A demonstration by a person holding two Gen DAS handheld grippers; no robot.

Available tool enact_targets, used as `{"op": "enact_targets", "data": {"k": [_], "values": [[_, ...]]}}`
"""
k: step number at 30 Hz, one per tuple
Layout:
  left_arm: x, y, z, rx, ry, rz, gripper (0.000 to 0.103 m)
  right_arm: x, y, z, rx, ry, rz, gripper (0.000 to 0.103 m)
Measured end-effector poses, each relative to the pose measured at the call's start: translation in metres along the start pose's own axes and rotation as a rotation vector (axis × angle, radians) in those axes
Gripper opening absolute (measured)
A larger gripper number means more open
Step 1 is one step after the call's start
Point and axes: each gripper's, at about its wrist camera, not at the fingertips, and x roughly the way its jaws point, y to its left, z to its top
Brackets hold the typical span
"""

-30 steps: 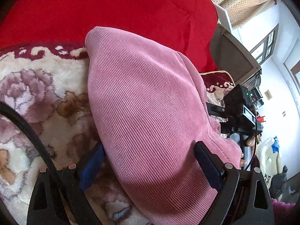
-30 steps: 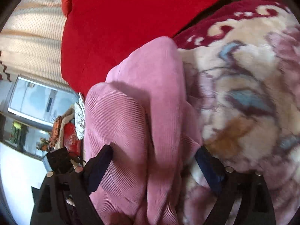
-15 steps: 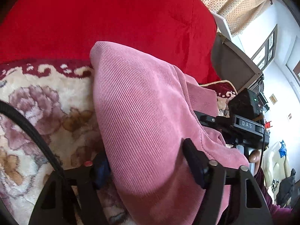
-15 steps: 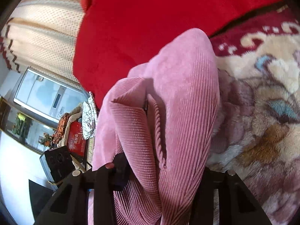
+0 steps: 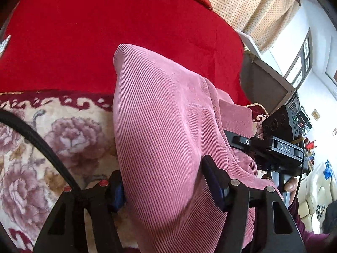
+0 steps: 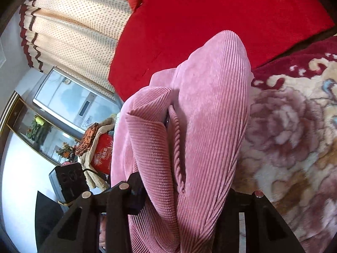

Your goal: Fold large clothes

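A pink corduroy garment (image 5: 160,126) lies bunched over a floral blanket and rises between my left gripper's fingers. My left gripper (image 5: 164,185) is shut on a thick fold of it. In the right wrist view the same garment (image 6: 202,130) is folded into ridges, and my right gripper (image 6: 183,191) is shut on its near end, lifting it off the blanket. The right gripper's body (image 5: 280,145) shows at the right of the left wrist view, just beyond the cloth.
A floral plush blanket (image 5: 42,139) covers the bed, also seen in the right wrist view (image 6: 294,139). A red quilt (image 5: 105,31) lies behind the garment. Dotted curtains (image 6: 69,25), a cabinet (image 6: 69,103) and a grey board (image 5: 267,84) stand at the bedside.
Both grippers closed from wide open onto the pink garment and lifted it. The cloth bunched up between the fingers, and the views tilted up toward the red quilt.
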Motion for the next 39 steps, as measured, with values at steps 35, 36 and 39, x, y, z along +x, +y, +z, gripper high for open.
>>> {"op": "enact_targets", "data": {"k": [35, 36, 39], "values": [[0.038, -0.022, -0.052, 0.274, 0.092, 0.327, 0.084, 0.042, 0.029, -0.025, -0.355, 0.040, -0.525, 0.038], [0.033, -0.019, -0.051, 0.239, 0.082, 0.328, 0.084, 0.039, 0.033, -0.028, -0.358, 0.028, -0.535, 0.040], [0.014, -0.023, -0.052, 0.165, 0.034, 0.395, 0.084, 0.026, 0.052, -0.039, -0.381, 0.021, -0.603, 0.044]]}}
